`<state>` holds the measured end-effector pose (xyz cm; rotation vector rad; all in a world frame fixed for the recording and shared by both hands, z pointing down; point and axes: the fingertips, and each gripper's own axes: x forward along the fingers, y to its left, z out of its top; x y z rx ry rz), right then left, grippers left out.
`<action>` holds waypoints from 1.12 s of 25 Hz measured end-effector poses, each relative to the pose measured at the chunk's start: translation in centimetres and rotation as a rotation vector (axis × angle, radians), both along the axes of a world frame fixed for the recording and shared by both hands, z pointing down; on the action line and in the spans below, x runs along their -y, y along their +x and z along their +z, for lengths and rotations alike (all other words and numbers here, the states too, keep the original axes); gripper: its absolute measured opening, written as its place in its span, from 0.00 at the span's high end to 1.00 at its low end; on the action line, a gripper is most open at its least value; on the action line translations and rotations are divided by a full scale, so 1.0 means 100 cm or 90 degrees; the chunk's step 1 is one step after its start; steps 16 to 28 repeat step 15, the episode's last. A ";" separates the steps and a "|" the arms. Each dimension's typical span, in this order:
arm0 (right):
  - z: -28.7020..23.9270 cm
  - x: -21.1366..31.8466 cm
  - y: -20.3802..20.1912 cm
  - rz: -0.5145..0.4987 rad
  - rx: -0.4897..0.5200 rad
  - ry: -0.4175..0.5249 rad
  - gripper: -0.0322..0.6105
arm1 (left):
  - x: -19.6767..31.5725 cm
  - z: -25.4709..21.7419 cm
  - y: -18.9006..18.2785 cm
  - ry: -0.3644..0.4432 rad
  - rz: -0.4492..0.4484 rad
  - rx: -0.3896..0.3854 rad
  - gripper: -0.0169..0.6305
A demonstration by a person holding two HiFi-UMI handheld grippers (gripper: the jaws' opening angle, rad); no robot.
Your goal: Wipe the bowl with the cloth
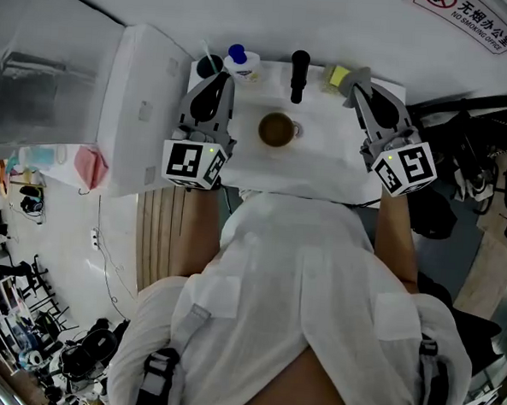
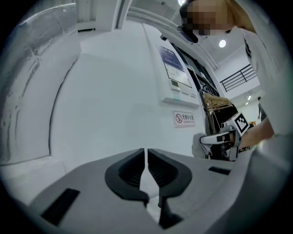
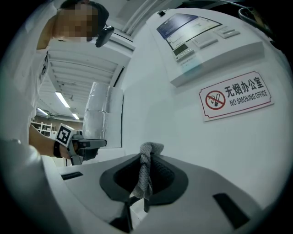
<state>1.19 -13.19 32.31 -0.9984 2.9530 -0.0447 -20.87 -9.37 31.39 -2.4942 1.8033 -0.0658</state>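
Lying before the person, the white table point(image 1: 324, 163) carries the brown bowl point(image 1: 277, 129). The left gripper point(image 2: 147, 170) has its jaws together, empty. The right gripper point(image 3: 146, 160) is clamped on the grey cloth point(image 3: 145, 179), apart from the bowl.
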 end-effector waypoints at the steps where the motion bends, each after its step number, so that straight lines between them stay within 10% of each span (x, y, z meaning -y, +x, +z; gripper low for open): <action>1: 0.000 0.000 0.000 -0.001 0.000 0.000 0.87 | 0.000 0.000 0.001 0.000 0.000 0.000 0.93; 28: -0.003 -0.004 -0.002 -0.005 -0.004 0.007 0.87 | -0.005 0.002 0.003 -0.008 0.006 -0.009 0.93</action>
